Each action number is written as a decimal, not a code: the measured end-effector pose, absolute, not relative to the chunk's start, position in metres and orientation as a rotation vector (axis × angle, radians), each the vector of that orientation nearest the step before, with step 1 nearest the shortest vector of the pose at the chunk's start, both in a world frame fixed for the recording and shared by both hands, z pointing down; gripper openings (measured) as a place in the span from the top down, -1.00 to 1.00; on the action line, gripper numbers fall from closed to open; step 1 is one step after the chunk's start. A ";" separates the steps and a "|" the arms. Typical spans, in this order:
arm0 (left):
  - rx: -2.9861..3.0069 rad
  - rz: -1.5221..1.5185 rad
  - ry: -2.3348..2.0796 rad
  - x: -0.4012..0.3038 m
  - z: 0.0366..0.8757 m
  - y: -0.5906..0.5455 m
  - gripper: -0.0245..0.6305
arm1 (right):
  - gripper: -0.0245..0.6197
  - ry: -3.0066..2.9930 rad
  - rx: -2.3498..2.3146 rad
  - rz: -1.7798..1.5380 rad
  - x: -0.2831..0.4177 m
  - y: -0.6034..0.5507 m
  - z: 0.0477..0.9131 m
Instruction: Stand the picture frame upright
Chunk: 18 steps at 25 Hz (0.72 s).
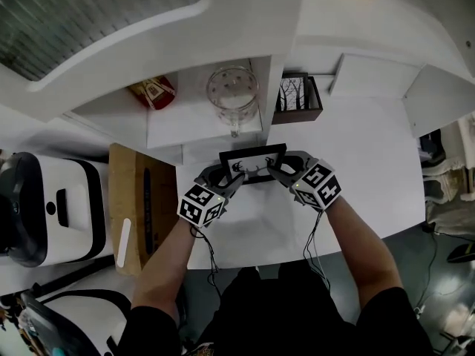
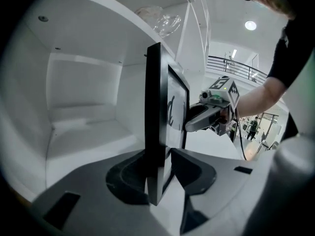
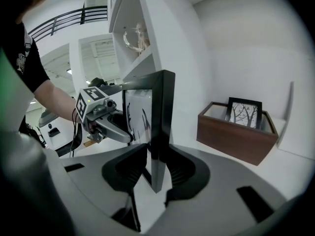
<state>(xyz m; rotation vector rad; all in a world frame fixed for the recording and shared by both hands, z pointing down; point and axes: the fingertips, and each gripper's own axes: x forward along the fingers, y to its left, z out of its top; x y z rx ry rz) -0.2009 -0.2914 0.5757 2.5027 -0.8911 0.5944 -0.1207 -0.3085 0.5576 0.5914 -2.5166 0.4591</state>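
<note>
You are at the setting-down step, as I judge it. On the white table (image 1: 371,162), at the middle of the head view and just in front of the white shelf unit (image 1: 245,21), the picture frame (image 1: 252,159) stands on its long edge, close to vertical, with its print facing you. Your left gripper (image 1: 234,175) has the frame's left side edge and your right gripper (image 1: 276,169) has its right side edge. In each gripper view that edge runs straight up between the two jaws. The jaws stand wide, with their pads against the frame and no gap I can make out, so both read as gripping the frame. No view settles whether the bottom edge sits flat on the table, and any rear stand is hidden. The next move calls for checking that the frame bears its own weight. Then ease both pairs of jaws apart evenly and draw the grippers out sideways without nudging it.
</note>
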 end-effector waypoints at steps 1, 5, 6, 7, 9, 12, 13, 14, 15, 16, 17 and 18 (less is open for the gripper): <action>2.501 0.596 -0.891 -0.201 0.577 -0.293 0.51 | 0.56 -2.516 0.591 0.459 -0.121 -0.310 0.559; 2.496 0.603 -0.882 -0.201 0.582 -0.299 0.50 | 0.56 -2.512 0.596 0.477 -0.121 -0.315 0.564; 2.494 0.602 -0.881 -0.201 0.583 -0.300 0.50 | 0.56 -2.512 0.596 0.481 -0.121 -0.316 0.565; 2.492 0.600 -0.881 -0.201 0.584 -0.300 0.50 | 0.56 -2.512 0.595 0.482 -0.121 -0.316 0.566; 2.486 0.594 -0.885 -0.202 0.586 -0.301 0.50 | 0.56 -2.514 0.590 0.477 -0.122 -0.318 0.567; 2.477 0.583 -0.891 -0.203 0.587 -0.303 0.50 | 0.56 -2.516 0.588 0.475 -0.123 -0.321 0.568; 2.475 0.580 -0.892 -0.203 0.587 -0.304 0.50 | 0.56 -2.517 0.588 0.475 -0.123 -0.321 0.568; 2.473 0.578 -0.892 -0.203 0.587 -0.304 0.50 | 0.56 -2.518 0.587 0.476 -0.123 -0.322 0.568; 2.472 0.577 -0.892 -0.203 0.588 -0.304 0.49 | 0.56 -2.520 0.584 0.475 -0.124 -0.322 0.568; 2.471 0.575 -0.892 -0.204 0.588 -0.305 0.49 | 0.56 -2.521 0.581 0.473 -0.124 -0.323 0.568; 2.469 0.573 -0.891 -0.204 0.588 -0.305 0.49 | 0.56 -2.522 0.578 0.471 -0.125 -0.323 0.568; 2.466 0.571 -0.891 -0.205 0.589 -0.305 0.49 | 0.56 -2.523 0.576 0.468 -0.125 -0.323 0.568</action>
